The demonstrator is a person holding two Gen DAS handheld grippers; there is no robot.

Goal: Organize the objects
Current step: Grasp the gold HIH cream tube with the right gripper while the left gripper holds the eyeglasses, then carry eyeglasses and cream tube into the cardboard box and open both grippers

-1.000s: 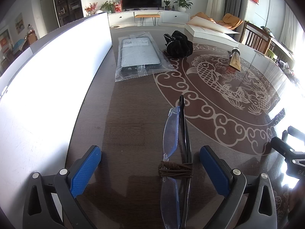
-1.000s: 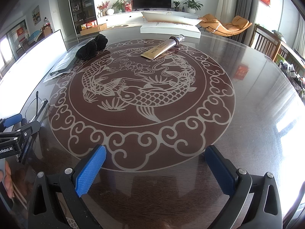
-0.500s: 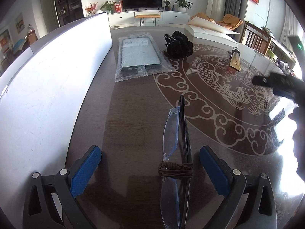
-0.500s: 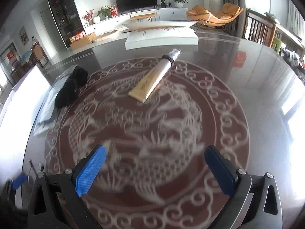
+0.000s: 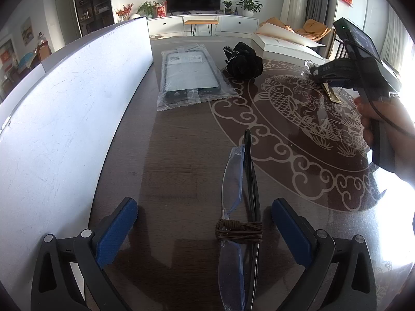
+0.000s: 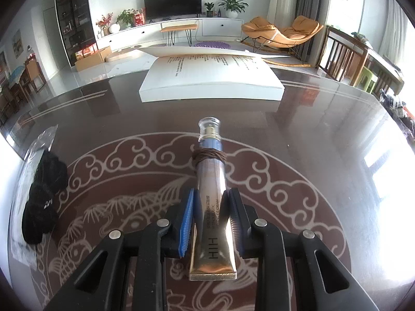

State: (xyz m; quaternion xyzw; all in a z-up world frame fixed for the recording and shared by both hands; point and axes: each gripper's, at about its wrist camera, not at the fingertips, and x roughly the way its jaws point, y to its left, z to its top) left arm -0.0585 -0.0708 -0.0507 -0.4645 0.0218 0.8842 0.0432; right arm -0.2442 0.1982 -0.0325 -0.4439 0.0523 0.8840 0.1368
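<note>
A gold cream tube (image 6: 211, 215) with a clear cap and a brown band lies on the dark patterned table (image 6: 298, 134). My right gripper (image 6: 210, 202) is shut on the tube, its blue pads against both sides. It also shows in the left wrist view (image 5: 334, 73), over the tube's gold end (image 5: 332, 94). My left gripper (image 5: 205, 223) is open. Folded glasses (image 5: 240, 181) bound with a brown band lie between its fingers on the table.
A white box wall (image 5: 64, 119) runs along the left. A bagged phone case (image 5: 189, 77) and a black cloth bundle (image 5: 243, 61) lie further back. An open white book (image 6: 210, 77) lies beyond the tube. The black bundle also shows at left (image 6: 44, 199).
My right gripper moved forward across the table to the cream tube and shut on it. My left gripper and the glasses have not moved.
</note>
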